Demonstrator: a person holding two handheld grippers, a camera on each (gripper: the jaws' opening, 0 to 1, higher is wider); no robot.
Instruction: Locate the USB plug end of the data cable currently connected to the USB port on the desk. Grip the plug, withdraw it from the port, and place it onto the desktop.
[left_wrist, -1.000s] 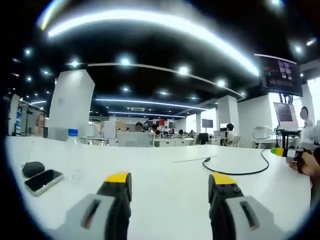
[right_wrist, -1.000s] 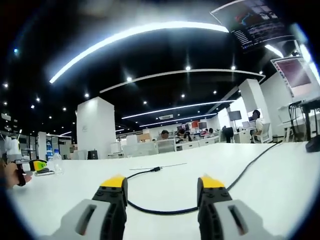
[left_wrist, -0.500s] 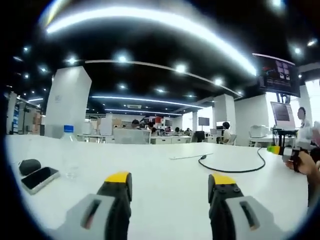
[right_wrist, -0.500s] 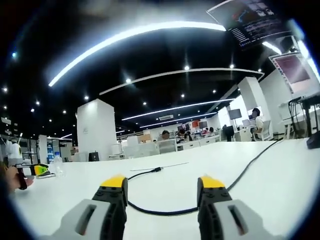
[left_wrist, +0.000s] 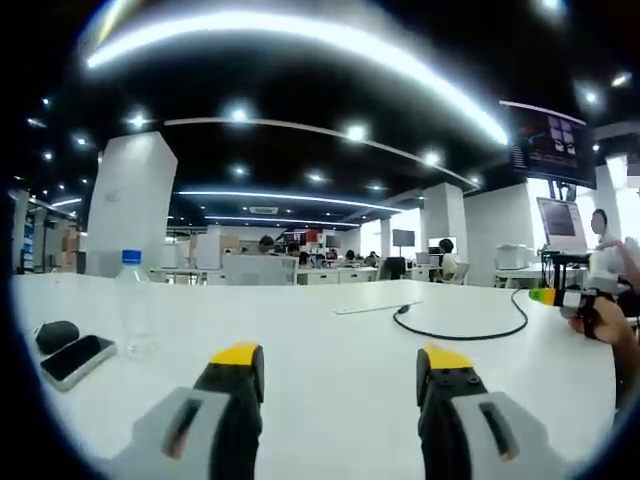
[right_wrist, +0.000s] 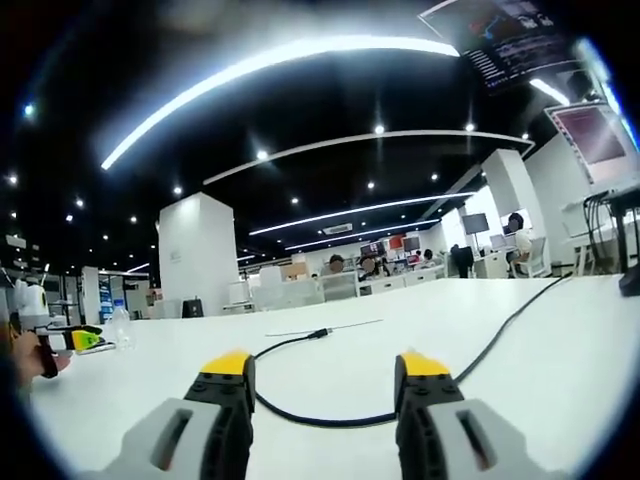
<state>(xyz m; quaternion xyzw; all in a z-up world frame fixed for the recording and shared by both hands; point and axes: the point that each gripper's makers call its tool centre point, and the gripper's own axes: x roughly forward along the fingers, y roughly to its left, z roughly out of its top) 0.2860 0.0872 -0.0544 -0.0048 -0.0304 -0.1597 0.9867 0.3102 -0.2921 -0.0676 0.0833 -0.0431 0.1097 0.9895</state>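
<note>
Our right tongs (right_wrist: 320, 375) hover spread and empty over the white tabletop (right_wrist: 560, 370), and the black cable (right_wrist: 320, 420) loops between their two jaws, just ahead of the tips. From there one run heads far and a little left to a free end (right_wrist: 318, 333) lying flat, while the other sweeps away far right toward a dark block (right_wrist: 630, 282) at the edge, where we judge the plug and port sit, though we cannot make them out. Our left tongs (left_wrist: 340, 365), also spread and empty, see the cable (left_wrist: 470, 335) well off to the far right, so the right tongs are nearer.
</note>
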